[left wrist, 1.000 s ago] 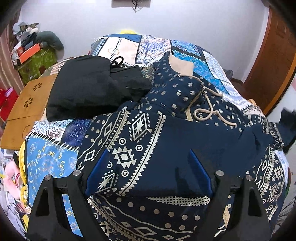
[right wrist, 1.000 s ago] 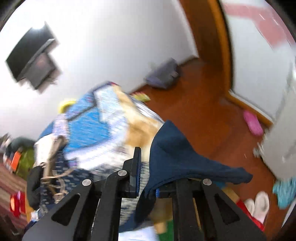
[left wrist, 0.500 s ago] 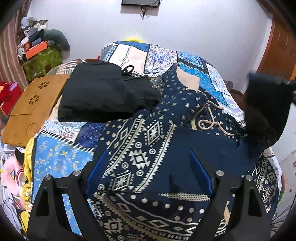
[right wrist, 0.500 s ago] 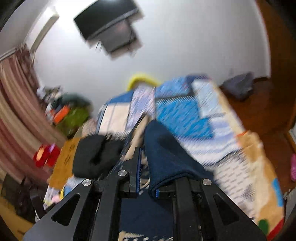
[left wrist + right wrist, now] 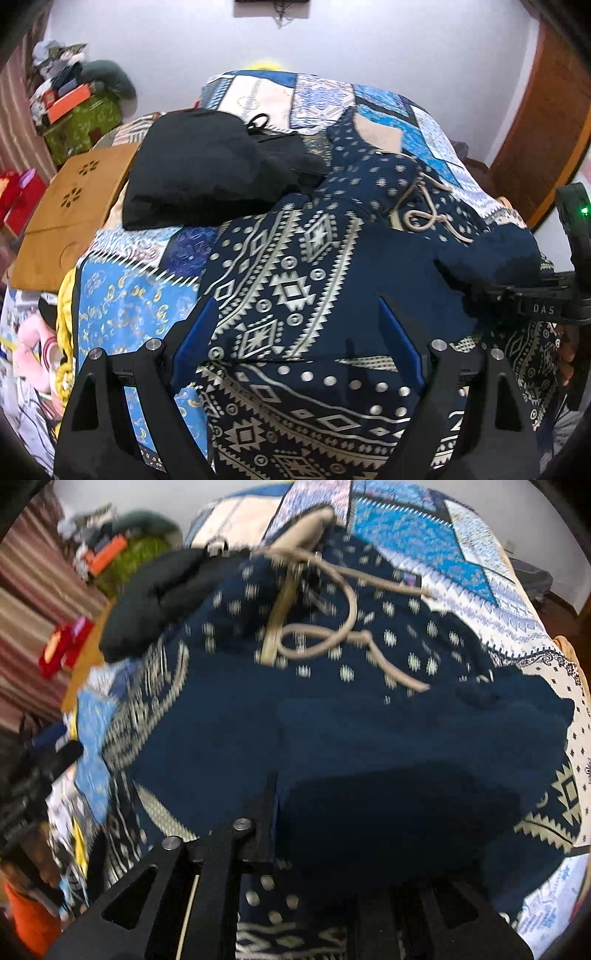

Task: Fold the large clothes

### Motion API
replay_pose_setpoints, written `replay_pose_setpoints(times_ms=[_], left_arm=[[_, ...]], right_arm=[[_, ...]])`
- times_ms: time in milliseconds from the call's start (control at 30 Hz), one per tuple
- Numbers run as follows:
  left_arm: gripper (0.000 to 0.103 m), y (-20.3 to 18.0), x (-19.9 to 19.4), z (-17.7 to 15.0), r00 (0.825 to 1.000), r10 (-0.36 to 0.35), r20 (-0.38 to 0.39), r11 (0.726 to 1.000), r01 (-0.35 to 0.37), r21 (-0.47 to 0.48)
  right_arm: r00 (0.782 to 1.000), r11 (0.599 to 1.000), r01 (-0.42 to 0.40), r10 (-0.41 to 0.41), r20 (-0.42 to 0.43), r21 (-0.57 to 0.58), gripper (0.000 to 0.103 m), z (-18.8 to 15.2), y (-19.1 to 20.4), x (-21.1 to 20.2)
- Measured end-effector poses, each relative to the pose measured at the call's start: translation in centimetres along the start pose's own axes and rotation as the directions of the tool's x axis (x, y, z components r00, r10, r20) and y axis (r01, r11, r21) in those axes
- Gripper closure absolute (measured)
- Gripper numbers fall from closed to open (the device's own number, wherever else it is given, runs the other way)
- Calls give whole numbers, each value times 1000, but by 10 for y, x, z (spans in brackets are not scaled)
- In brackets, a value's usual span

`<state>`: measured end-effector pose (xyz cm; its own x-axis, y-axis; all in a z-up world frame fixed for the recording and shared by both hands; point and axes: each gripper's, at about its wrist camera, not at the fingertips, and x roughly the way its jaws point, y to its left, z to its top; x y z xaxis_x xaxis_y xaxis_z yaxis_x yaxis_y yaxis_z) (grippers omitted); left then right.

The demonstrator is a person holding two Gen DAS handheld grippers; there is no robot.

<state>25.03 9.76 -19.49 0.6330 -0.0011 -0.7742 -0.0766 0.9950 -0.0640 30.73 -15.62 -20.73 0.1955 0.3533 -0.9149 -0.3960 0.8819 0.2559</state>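
Observation:
A navy hoodie [image 5: 295, 280] with white geometric patterns and a beige drawstring [image 5: 424, 214] lies spread on the bed. My left gripper [image 5: 297, 332] is open and empty, just above the hoodie's patterned front. My right gripper [image 5: 314, 834] is shut on the hoodie's plain navy sleeve [image 5: 406, 775] and holds it over the hoodie's body. In the left wrist view that sleeve [image 5: 491, 254] and the right gripper [image 5: 539, 299] show at the right edge. The drawstring [image 5: 325, 627] also shows in the right wrist view.
A black garment [image 5: 207, 173] lies on the bed beyond the hoodie. The bed has a blue patchwork cover [image 5: 122, 295]. A wooden lap table [image 5: 70, 214] stands at the left. A green box with clutter [image 5: 81, 125] is at the back left. A wooden door [image 5: 546, 129] is at the right.
My right gripper has swung the navy sleeve from out beside the bed in over the hoodie's body. My left gripper has stayed open in about the same place.

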Motion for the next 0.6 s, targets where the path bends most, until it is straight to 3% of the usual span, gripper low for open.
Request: replay_pose_setpoints(times_ms=[133,200,267,467,600], left_arm=[[17,-27,-1,11,1000,-27,10,997,26,69],[17,-43,-2,19,999,-49,18,993,47,107],[17,-59,-3,26,997,-71,23,988,67,140],[17,-124,3,45,987,-160,-1,954,155,256],[17,-169,18,50,976,-209,-61,920,217,326]], right_arm=[[998,998,54,-53,40,-41,81,-8,-2,-25],[994,995,71,-66,83,-64,64,-14,-6,-43],[986,992,103,-92,142,-70,57,-21,-14,-64],[940,979,202,-188,284,-18,56,-32,-48,-116],[923,975,200,-219,316,93,56,-34,-84,-137]])
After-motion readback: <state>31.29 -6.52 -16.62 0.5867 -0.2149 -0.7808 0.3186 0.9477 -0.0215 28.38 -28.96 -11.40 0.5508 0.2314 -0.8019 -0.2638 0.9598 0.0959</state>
